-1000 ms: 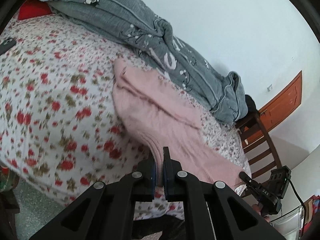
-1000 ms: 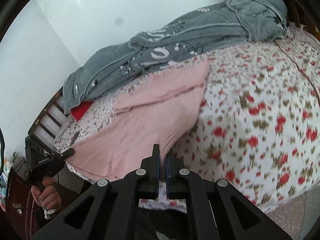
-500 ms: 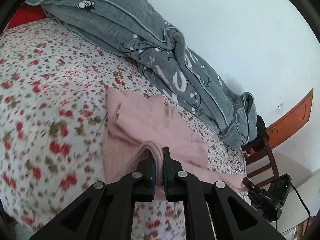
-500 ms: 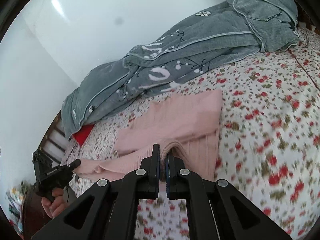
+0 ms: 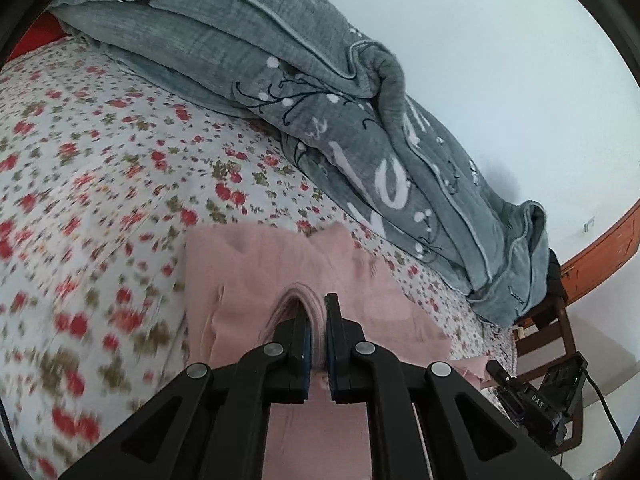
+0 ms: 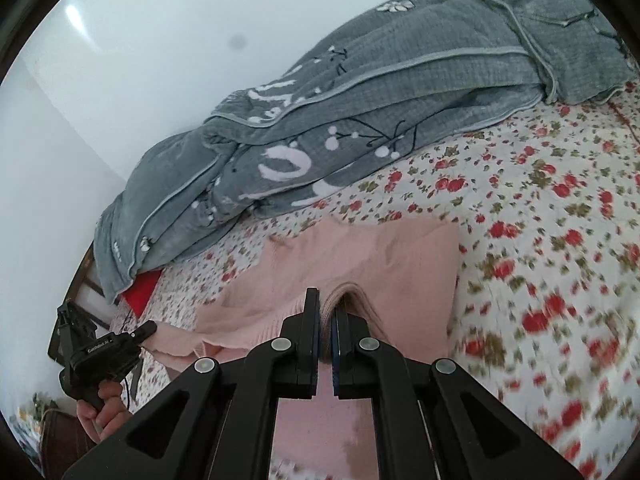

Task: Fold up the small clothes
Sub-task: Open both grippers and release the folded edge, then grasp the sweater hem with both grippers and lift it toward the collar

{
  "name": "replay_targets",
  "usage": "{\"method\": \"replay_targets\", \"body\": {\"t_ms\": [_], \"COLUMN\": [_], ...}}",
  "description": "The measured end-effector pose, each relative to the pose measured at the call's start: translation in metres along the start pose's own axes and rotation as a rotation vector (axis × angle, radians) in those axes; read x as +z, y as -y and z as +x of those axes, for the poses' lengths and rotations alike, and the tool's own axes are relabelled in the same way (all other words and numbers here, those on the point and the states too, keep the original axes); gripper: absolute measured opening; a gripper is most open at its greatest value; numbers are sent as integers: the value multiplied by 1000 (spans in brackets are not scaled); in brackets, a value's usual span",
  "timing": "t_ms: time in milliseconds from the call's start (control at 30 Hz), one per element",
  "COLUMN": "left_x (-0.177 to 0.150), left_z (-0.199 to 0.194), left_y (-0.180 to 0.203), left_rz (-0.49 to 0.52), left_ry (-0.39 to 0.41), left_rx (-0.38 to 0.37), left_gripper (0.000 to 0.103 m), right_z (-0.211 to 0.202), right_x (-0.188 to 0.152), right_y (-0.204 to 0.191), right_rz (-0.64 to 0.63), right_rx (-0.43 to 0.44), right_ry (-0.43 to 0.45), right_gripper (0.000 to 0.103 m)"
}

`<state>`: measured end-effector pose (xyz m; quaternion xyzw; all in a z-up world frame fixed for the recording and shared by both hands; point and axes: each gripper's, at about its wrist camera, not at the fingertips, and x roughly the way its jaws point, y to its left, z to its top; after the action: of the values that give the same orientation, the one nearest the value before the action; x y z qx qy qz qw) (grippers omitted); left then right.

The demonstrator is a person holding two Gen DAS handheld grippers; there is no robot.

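Note:
A pink knit garment (image 5: 256, 276) lies on the floral bedsheet (image 5: 100, 184), partly folded over on itself. My left gripper (image 5: 318, 312) is shut on a bunched ribbed edge of it and holds that edge above the folded part. In the right wrist view the same garment (image 6: 380, 256) shows, and my right gripper (image 6: 326, 308) is shut on its other ribbed corner. Each gripper appears in the other's view: the right one (image 5: 540, 404) at lower right, the left one (image 6: 104, 356) at lower left.
A grey quilt (image 5: 360, 120) lies bunched along the wall side of the bed, also in the right wrist view (image 6: 360, 112). A wooden chair (image 5: 548, 332) stands by the bed end. A red item (image 6: 138, 292) sits under the quilt's edge.
Both grippers have carried the garment's lower edge up and over toward the quilt, folding it onto the upper part. The pink fabric no longer hangs over the bed's edge.

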<state>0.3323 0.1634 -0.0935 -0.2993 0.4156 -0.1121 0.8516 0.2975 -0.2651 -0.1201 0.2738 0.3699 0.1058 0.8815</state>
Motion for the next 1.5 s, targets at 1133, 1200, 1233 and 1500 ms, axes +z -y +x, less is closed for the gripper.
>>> {"method": "replay_targets", "body": {"t_ms": [1133,1200,1233,1500], "left_x": [29,34,37,33], "left_z": [77,69,69,113], "left_y": [2,4,5,-25], "left_rz": [265,271,284,229], "left_ry": [1,19,30,-47], "left_rx": [155,150,170,269], "left_gripper": [7,7,7,8], "right_z": [94,85,85,146], "right_x": [26,34,39,37], "right_y": [2,-3,-4,29], "right_rz": [-318,-307,-311,-251], "right_rx": [-264,-230,-229,-343], "right_ry": [2,32,37,-108], "right_gripper": [5,5,5,5]}}
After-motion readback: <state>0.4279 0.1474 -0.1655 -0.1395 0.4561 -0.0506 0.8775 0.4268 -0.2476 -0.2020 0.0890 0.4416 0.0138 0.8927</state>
